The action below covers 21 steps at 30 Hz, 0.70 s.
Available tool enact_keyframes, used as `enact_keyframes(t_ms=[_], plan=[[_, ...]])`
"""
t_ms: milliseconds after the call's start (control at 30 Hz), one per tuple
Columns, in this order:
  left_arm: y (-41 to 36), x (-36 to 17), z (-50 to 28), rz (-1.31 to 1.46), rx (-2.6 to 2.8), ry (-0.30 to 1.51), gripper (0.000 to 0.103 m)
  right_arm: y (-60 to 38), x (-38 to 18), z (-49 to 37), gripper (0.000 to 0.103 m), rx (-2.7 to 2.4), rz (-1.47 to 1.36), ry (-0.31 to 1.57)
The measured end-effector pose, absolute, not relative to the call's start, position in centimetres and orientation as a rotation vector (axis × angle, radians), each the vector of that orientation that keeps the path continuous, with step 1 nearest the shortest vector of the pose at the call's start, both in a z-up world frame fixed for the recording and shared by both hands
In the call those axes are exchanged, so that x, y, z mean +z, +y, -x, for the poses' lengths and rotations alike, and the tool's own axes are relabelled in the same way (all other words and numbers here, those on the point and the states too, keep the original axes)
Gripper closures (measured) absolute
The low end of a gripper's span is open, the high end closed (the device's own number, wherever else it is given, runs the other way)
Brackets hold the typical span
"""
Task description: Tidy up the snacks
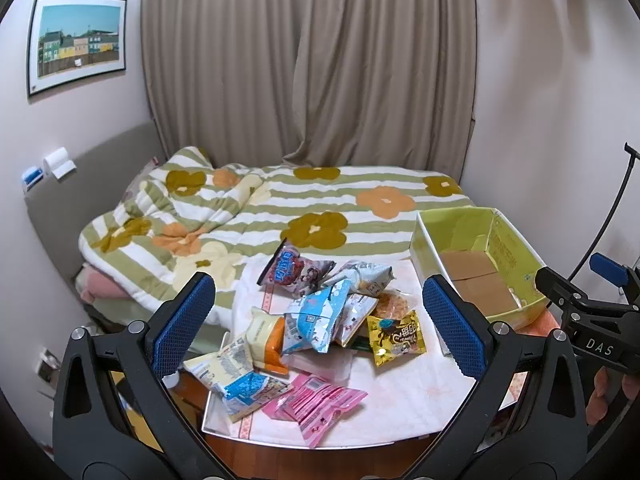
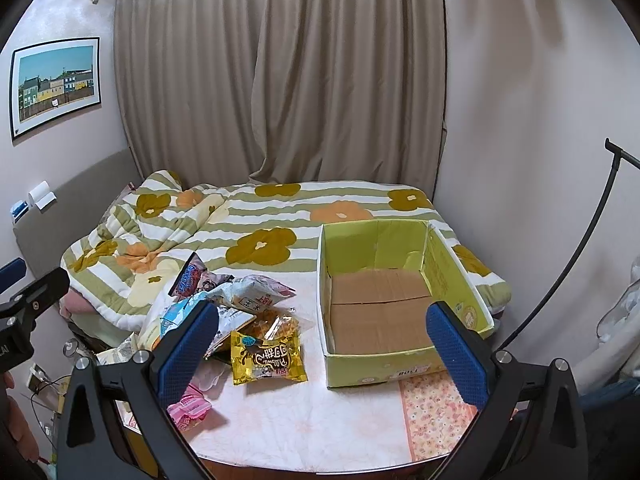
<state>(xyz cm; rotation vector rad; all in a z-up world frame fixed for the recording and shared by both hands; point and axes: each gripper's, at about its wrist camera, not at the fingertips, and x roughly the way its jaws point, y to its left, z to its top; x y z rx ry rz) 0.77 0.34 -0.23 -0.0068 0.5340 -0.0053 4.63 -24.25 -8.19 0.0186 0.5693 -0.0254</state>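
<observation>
A heap of snack packets (image 1: 320,316) lies on a white-covered table (image 1: 400,392): a yellow packet (image 1: 396,336), a light blue one (image 1: 316,316), pink ones (image 1: 316,400). My left gripper (image 1: 320,324) is open and empty, held above the heap. An empty green cardboard box (image 2: 384,304) stands on the table to the right; it also shows in the left wrist view (image 1: 480,268). My right gripper (image 2: 320,344) is open and empty, between the yellow packet (image 2: 268,356) and the box. The heap (image 2: 232,300) is to its left.
A bed with a striped flower quilt (image 1: 280,208) lies behind the table, against beige curtains (image 1: 308,60). A black curved stand (image 2: 580,252) rises at the right wall. A floral cloth (image 2: 436,412) covers the table's right front.
</observation>
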Motion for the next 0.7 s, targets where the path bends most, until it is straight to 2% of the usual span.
enact_keyframes(t_ms=[700], plan=[[0.52, -0.11, -0.62, 0.002, -0.011, 0.535, 0.000, -24.10, -8.41, -4.56, 0.000, -0.030, -0.019, 0.576]])
